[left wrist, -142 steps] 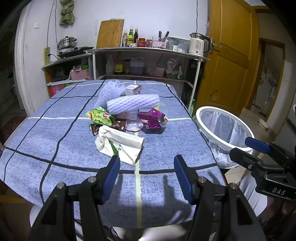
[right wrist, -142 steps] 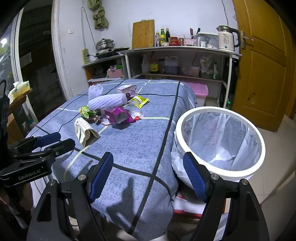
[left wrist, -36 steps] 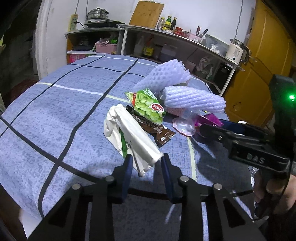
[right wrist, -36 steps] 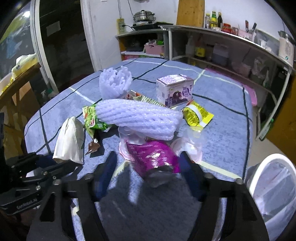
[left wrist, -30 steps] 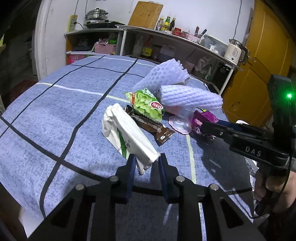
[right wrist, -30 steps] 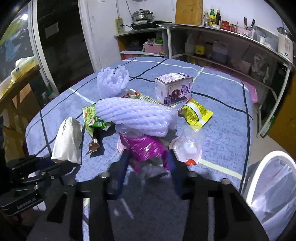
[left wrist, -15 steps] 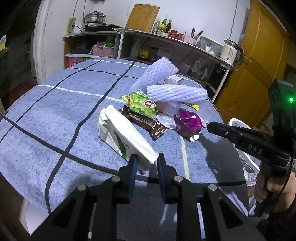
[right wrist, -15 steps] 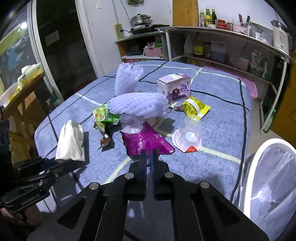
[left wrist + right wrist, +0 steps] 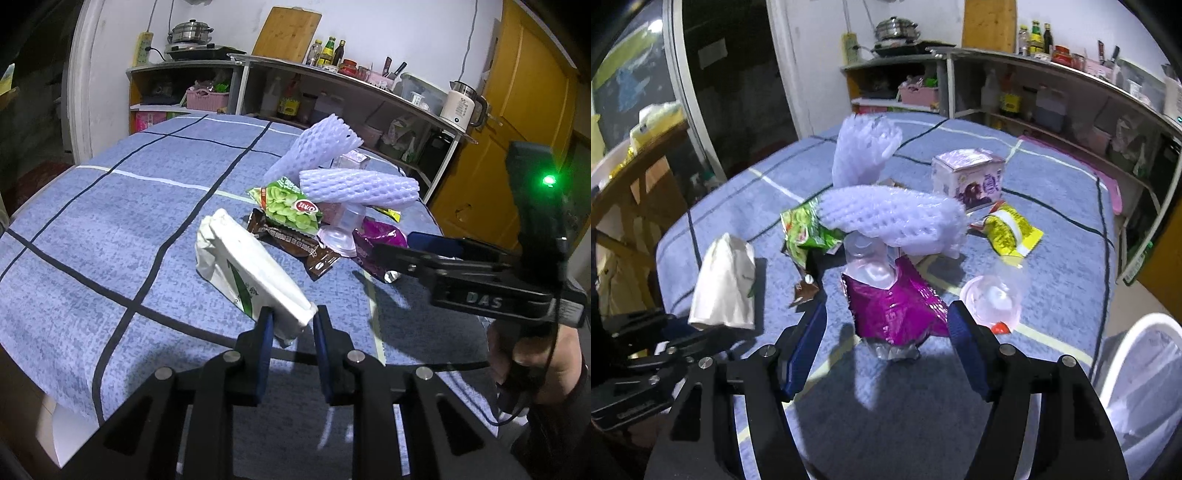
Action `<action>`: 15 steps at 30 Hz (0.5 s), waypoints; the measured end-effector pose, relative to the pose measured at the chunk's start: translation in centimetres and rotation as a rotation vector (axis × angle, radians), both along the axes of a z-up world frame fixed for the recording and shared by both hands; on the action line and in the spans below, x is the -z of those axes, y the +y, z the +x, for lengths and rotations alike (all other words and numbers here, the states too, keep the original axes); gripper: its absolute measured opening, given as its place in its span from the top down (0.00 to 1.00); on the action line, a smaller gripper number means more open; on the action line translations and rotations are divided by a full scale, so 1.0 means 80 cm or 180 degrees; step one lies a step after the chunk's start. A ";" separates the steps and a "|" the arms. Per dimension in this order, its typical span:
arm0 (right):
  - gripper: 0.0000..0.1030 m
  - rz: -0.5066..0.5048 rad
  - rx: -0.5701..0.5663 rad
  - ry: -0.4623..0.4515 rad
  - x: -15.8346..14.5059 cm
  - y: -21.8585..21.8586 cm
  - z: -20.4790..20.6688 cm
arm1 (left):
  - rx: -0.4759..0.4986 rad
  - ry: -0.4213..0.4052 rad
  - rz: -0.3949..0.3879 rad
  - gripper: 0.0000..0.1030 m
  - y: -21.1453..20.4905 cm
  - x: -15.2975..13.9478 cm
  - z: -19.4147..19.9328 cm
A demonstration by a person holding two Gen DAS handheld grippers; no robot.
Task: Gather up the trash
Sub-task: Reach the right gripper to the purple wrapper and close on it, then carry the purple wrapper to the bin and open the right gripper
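Note:
A white paper packet (image 9: 243, 273) lies on the blue checked tablecloth (image 9: 110, 206), and my left gripper (image 9: 291, 325) is shut on its near corner. My right gripper (image 9: 886, 332) has its jaws opening wide. A crumpled purple wrapper (image 9: 894, 306) lies between its fingers, and neither pad touches it. Behind the wrapper a foam net sleeve (image 9: 894, 218) rests across an upturned clear cup (image 9: 868, 266). A second foam net (image 9: 864, 147) stands upright behind that.
Also in the pile are a green snack bag (image 9: 291, 203), a brown wrapper (image 9: 295, 247), a tipped clear cup (image 9: 993, 295), a yellow packet (image 9: 1012, 229) and a purple box (image 9: 967, 181). A white lined bin (image 9: 1145, 354) stands off the table's right edge. Shelves line the back wall.
The right gripper closed on the purple wrapper, dragged it nearer, shut completely with nothing in it, and now stands wide around the wrapper. The left gripper stays shut on the white packet.

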State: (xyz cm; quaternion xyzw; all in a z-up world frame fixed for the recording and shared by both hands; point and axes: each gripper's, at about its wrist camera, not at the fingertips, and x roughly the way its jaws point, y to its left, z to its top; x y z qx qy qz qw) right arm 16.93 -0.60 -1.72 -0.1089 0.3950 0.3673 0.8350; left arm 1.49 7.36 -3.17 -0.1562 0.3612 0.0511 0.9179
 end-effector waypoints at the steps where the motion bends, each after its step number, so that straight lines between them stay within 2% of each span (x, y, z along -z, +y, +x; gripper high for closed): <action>1: 0.35 -0.0030 -0.0014 -0.0005 0.003 0.003 0.002 | 0.0008 0.0000 -0.0003 0.78 0.000 0.000 0.001; 2: 0.39 -0.0068 -0.0016 -0.0015 0.005 0.006 0.004 | 0.0015 -0.0002 -0.0004 0.78 0.000 0.000 0.001; 3: 0.50 -0.0093 -0.0022 -0.0020 0.007 0.007 0.004 | 0.0022 -0.0004 -0.0007 0.78 0.000 0.000 0.002; 5: 0.55 -0.0110 -0.0010 -0.0017 0.009 0.007 0.004 | 0.0031 -0.0009 -0.0014 0.78 0.001 0.000 0.002; 6: 0.64 -0.0094 -0.0004 -0.0018 0.008 0.005 0.004 | 0.0034 -0.0013 -0.0015 0.78 0.001 0.000 0.002; 7: 0.69 -0.0084 -0.0004 -0.0012 0.008 0.004 0.003 | 0.0039 -0.0017 -0.0013 0.78 0.001 0.000 0.001; 12: 0.76 -0.0037 0.0040 -0.0007 0.005 -0.005 -0.004 | 0.0078 -0.0045 -0.0003 0.78 -0.002 -0.003 -0.003; 15: 0.76 0.0033 0.0097 -0.0019 -0.001 -0.015 -0.012 | 0.0114 -0.0075 0.0011 0.78 -0.005 -0.007 -0.006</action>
